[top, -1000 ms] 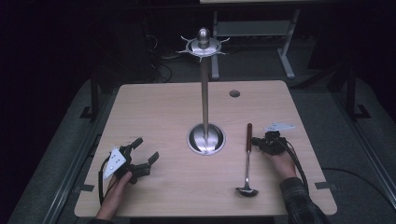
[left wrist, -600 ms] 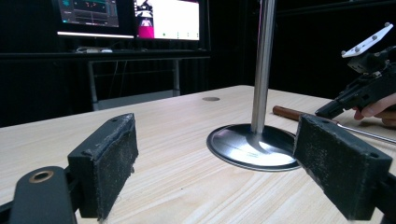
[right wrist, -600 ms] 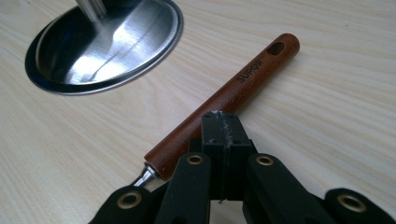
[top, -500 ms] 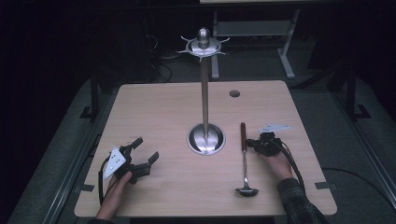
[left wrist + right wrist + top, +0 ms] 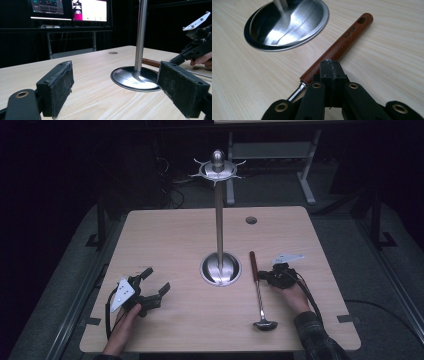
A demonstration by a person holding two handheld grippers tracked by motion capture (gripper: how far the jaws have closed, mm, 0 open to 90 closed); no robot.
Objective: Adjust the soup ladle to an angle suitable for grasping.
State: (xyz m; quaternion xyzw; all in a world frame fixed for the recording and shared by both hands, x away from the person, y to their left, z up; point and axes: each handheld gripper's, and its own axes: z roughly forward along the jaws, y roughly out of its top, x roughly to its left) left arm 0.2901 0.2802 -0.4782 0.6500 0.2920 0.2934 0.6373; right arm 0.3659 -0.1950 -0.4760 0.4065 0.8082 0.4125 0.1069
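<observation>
Since the earlier frames, your right gripper (image 5: 274, 274) has nudged the ladle (image 5: 259, 292) leftward toward the stand (image 5: 219, 220). Its jaws are pressed together, empty, with the wooden handle lying on the desk (image 5: 175, 235) just beyond their tips. Your left gripper (image 5: 150, 287) rests with jaws spread wide, holding nothing. Open the right jaws before straddling the handle.

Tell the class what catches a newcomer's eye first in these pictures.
A tall steel utensil stand rises from the table's middle, its hook crown bare. Right of its round base lies a ladle with a reddish wooden handle; the right gripper presses shut against it. The left gripper rests open near the table's front left.
</observation>
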